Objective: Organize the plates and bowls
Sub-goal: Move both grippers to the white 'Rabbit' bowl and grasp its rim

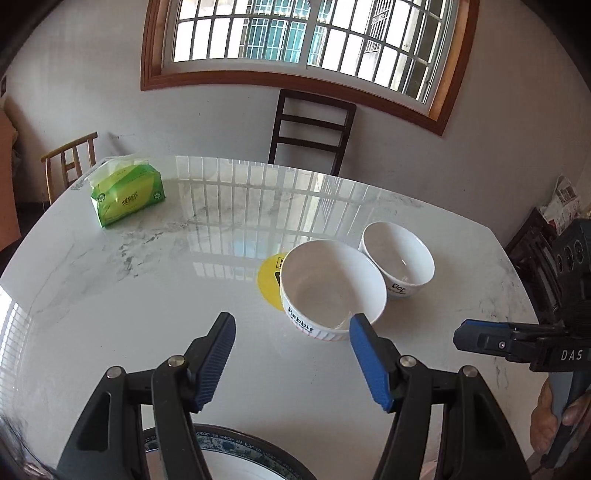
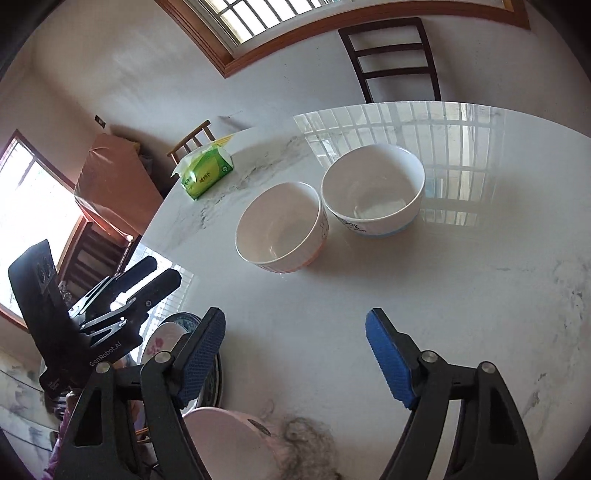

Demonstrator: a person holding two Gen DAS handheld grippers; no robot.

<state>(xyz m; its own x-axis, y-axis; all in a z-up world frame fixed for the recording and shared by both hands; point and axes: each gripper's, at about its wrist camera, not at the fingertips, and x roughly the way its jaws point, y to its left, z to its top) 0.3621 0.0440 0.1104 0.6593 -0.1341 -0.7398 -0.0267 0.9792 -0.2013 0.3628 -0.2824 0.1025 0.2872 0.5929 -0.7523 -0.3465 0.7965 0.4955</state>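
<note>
Nearest the left wrist lens, the left gripper [image 1: 291, 332] holds its 2 blue-padded jaws wide apart over bare tabletop, nothing between them. Beneath its black frame, at the near edge of the white marble-patterned table [image 1: 147, 295], lies a white plate with a blue-and-green patterned rim [image 1: 236, 445], mostly hidden by the gripper.

Just ahead of the right pad stands a white ceramic bowl with "Rabbit" lettering [image 1: 332, 284], upright and empty, partly covering a round yellow sticker [image 1: 269, 277] on the table. Close beside it, to the right and a little farther back, sits a second white bowl with small dark printing [image 1: 397, 258], also upright and empty; I cannot tell whether the 2 rims touch.

The right gripper [image 2: 295, 325] likewise has its jaws spread, empty, with both bowls farther out on the table. Below it a pale pink round dish [image 2: 229, 439] shows at the table's near edge, close to the patterned plate.

A green tissue pack [image 1: 127, 195] rests at the far left corner, well apart from the bowls. A dark wooden chair [image 1: 314, 129] stands behind the table under a barred window [image 1: 306, 33].
</note>
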